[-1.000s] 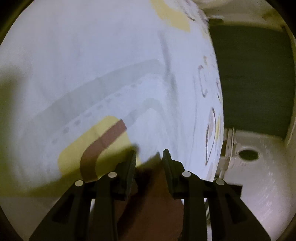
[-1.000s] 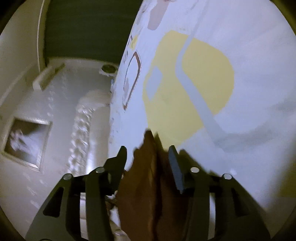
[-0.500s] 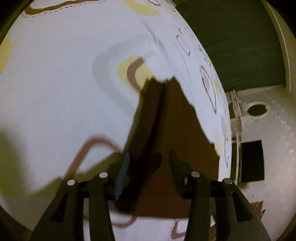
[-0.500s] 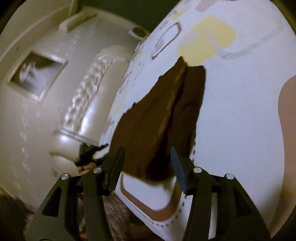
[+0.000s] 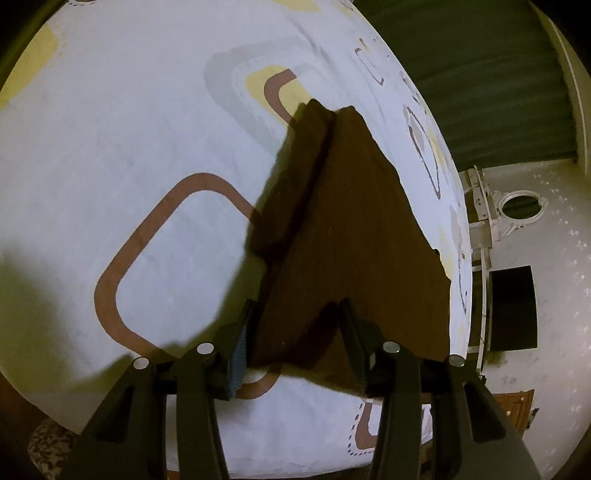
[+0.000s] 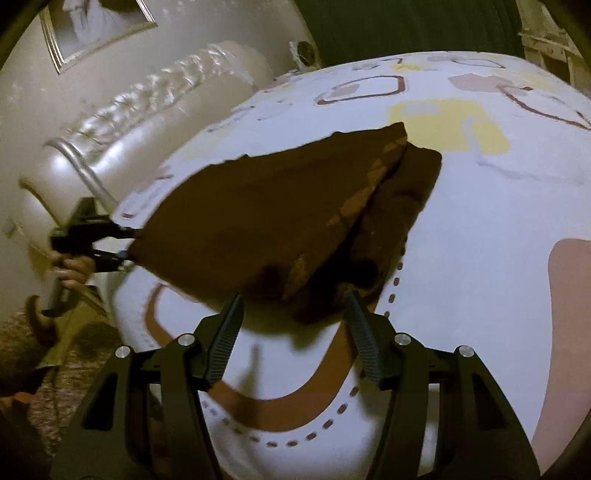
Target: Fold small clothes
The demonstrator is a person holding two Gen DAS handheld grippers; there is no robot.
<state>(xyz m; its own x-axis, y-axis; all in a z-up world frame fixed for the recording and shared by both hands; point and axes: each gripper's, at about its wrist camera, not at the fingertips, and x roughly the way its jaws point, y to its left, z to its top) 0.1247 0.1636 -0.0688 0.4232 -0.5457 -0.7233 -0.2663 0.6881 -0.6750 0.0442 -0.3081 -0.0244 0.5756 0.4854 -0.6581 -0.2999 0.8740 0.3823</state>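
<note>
A brown cloth point(image 5: 354, 229) lies spread on a bed point(image 5: 110, 129) covered by a white sheet with brown, yellow and grey rounded shapes. One side of the cloth is doubled over into a thick fold point(image 5: 295, 173); the rest lies flat, reaching the bed's edge. Beyond the bed stand a pale padded headboard point(image 6: 122, 122), a framed picture point(image 6: 99, 26) on the wall and a dark green curtain point(image 5: 480, 74).

The left gripper point(image 5: 295, 314) points down over the cloth's near edge, its jaws apart with the cloth's corner between them; whether the pads still touch the fabric is hard to tell. In the right wrist view this gripper sits at the cloth's far corner, held by a hand point(image 6: 70, 266).

The right gripper point(image 6: 293, 306) is tilted down at the near edge, its jaws opening, with the folded corner just ahead of the fingertips, not pinched.
</note>
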